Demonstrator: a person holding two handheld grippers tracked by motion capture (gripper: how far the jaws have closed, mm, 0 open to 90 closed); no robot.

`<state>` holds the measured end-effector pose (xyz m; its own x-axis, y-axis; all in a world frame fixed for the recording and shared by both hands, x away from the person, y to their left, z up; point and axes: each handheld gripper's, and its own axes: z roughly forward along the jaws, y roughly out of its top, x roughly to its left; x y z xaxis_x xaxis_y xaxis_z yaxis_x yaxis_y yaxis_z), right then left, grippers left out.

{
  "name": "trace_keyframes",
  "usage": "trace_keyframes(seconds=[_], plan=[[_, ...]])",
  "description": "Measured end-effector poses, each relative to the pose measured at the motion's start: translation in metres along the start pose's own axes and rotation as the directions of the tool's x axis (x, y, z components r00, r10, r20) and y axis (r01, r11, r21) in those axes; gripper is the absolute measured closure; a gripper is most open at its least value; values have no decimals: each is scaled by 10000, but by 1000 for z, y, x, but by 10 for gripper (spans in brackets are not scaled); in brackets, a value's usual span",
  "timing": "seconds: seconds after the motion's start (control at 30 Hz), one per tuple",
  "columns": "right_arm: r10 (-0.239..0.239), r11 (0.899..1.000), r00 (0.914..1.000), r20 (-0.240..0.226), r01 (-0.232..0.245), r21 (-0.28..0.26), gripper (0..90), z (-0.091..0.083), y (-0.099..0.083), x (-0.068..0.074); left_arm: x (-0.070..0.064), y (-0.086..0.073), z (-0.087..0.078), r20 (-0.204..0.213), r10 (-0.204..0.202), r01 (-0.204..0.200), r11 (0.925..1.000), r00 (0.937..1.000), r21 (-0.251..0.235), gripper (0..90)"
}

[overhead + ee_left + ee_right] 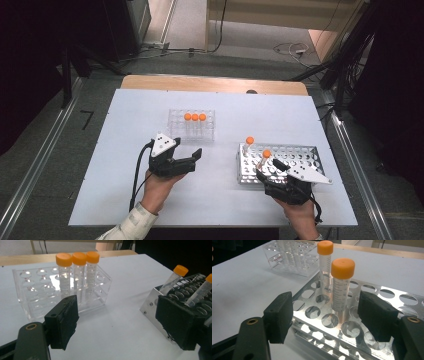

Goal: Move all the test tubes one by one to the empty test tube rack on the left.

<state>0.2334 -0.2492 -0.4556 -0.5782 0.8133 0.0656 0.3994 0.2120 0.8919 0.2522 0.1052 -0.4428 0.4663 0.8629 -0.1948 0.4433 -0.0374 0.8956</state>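
A: From the high view, what is the right gripper doing?

B: It is hanging over the near left of the metal rack, approaching the nearer of 2 orange-capped tubes. The left gripper is waiting wide and empty, near the clear rack holding 3 tubes.

A: And the left gripper view?

B: Its jaws are standing wide, holding nothing.

A: The right gripper view?

B: The jaws are gaping wide, bracketing the nearer tube without touching. I'd be centring on the barrel below the cap, closing gently, then lifting straight up.

no legible text or labels
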Motion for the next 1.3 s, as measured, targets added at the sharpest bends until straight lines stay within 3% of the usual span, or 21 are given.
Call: trace_keyframes(seconds=[0.17,0.43,0.93,1.3], plan=[[28,10000,9998,207,-27,-28,329,7,0,-3,-3,-6,-2,-3,94,-94,9999,10000,113,187],[40,9999,9989,472,-35,-98,476,17,0,-8,-7,-9,-4,38,184,-185,9998,9998,106,189],[-154,9997,9978,642,167,-193,687,24,-1,-10,-6,-10,-4,52,203,-204,9996,9998,174,192],[-44,9979,9983,576,81,-643,716,14,11,-9,-6,-10,-4,115,153,-155,9998,9998,127,197]])
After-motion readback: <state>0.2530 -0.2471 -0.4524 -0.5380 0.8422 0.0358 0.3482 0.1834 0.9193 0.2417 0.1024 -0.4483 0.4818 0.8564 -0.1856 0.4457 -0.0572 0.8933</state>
